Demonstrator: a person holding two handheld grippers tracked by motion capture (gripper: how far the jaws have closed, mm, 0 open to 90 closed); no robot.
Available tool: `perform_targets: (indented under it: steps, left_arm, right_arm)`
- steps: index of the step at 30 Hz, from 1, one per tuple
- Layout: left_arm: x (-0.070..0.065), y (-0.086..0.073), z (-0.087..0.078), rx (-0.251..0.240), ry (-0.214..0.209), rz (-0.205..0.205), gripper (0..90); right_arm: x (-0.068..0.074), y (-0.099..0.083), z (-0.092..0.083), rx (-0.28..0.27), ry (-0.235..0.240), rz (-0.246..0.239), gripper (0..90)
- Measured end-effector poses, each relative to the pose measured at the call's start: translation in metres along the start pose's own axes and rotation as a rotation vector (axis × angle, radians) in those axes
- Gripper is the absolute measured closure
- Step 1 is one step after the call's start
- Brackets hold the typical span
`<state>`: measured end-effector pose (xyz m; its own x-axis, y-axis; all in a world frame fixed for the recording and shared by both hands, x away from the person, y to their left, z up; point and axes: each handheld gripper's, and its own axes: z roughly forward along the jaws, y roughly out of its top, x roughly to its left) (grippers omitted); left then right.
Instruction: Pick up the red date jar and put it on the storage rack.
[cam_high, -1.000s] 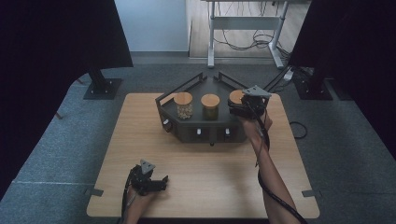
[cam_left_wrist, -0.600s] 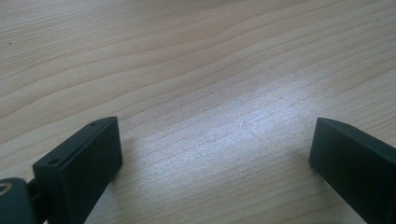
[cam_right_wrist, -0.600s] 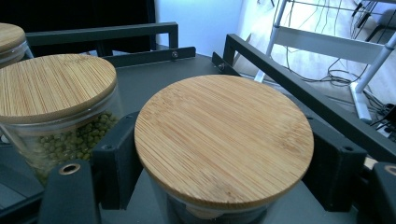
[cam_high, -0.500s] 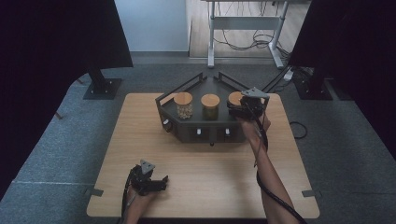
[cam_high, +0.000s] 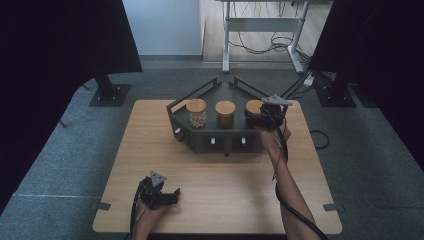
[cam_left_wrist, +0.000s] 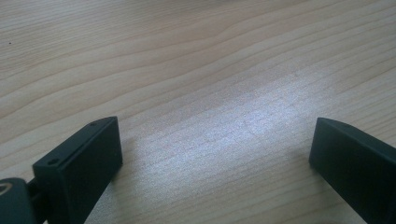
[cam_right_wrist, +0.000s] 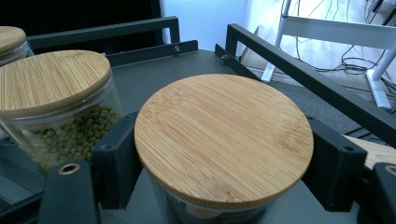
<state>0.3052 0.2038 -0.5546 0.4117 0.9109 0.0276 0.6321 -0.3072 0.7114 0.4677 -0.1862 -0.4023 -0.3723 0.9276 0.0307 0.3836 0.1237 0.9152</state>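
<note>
Right jar (cam_right_wrist: 224, 140): glass, round bamboo lid, standing at the right end of the rack (cam_high: 182, 107). In the right gripper view the lid covers nearly all of the glass; the contents cannot be made out, and the base is cut off by the bottom edge. In the high view (cam_high: 253, 107) it is partly covered by the gripper.

Right gripper (cam_right_wrist: 224, 158): fingers (cam_right_wrist: 116, 158) closed on the right jar just under the lid rim, one on each side. The high view (cam_high: 265, 117) shows it as a dark mass at the jar; the grip itself is hard to read there.

Middle jar (cam_right_wrist: 56, 107): bamboo lid, green peas inside, just beside the right jar; its left side is cut off. High view (cam_high: 225, 114).

Left jar (cam_high: 196, 112): bamboo lid, pale contents, kind unclear. A sliver of its lid sits at the corner of the right gripper view (cam_right_wrist: 10, 39).

Rack: dark, angular, railed, at the far middle of the tabletop (cam_high: 150, 150); small pale knobs on the front, too small to tell.

Left gripper (cam_high: 159, 192): on the near left of the tabletop, well apart from the rack. Fingers (cam_left_wrist: 88, 158) spread wide, nothing between them but bare wood; both cut off by the frame.
</note>
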Motion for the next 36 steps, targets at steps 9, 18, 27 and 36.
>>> perform_targets:
  steps: [9, 18, 27, 36]
  left_arm:
    - [0.000, 0.000, 0.000, 0.000, 0.000, 0.000, 2.2]
    - [0.000, 0.000, 0.000, 0.000, 0.000, 0.000, 2.2]
    - [0.000, 0.000, 0.000, 0.000, 0.000, 0.000, 2.2]
    - [0.000, 0.000, 0.000, 0.000, 0.000, 0.000, 2.2]
  right_arm:
    - [-0.001, 0.000, 0.001, 0.010, 0.008, -0.020, 19.9]
    - [-0.005, -0.002, 0.002, -0.002, 0.011, -0.040, 3.6]
    - [-0.005, -0.004, -0.002, -0.001, 0.012, -0.047, 3.7]
    - [-0.007, -0.006, -0.008, -0.018, 0.020, -0.041, 4.8]
